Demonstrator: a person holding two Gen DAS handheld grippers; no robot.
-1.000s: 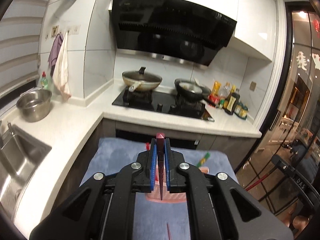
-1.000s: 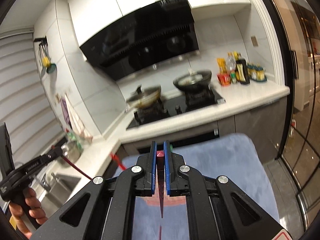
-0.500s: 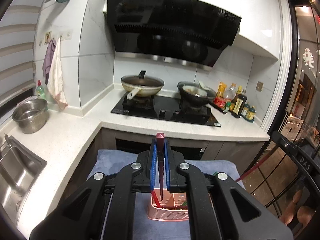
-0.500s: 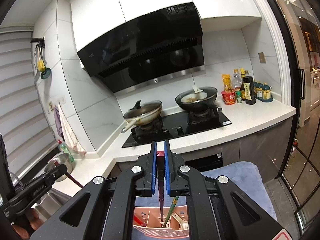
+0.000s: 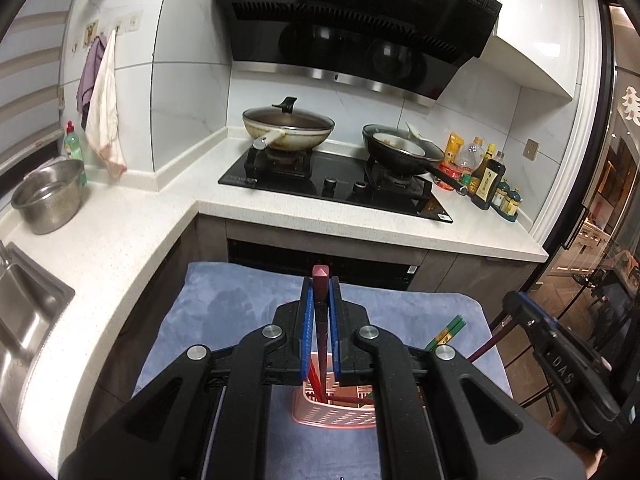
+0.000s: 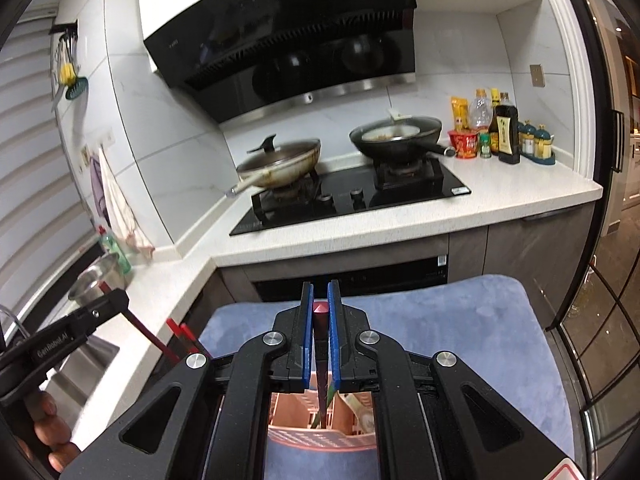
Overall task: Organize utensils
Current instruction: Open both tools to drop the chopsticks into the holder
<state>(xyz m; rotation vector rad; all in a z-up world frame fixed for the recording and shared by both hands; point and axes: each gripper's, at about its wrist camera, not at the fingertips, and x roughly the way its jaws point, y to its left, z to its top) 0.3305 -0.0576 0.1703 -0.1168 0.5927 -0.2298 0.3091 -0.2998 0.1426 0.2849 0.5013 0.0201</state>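
Pink perforated plastic basket (image 5: 334, 416) on blue cloth (image 5: 224, 312)

Both grippers now sit lower and closer over the pink utensil basket (image 5: 334, 408), which rises into fuller view. The right gripper (image 6: 320, 336) brings its dark red chopstick (image 6: 320, 354) down into the basket.

The right claw (image 6: 320, 312) was clamped on a dark red chopstick (image 6: 320, 322) that pointed down into a pink basket (image 6: 320, 438) on a blue cloth (image 6: 460, 320). At the left edge, the left claw (image 6: 118, 300) pinched another red chopstick (image 6: 140, 330).
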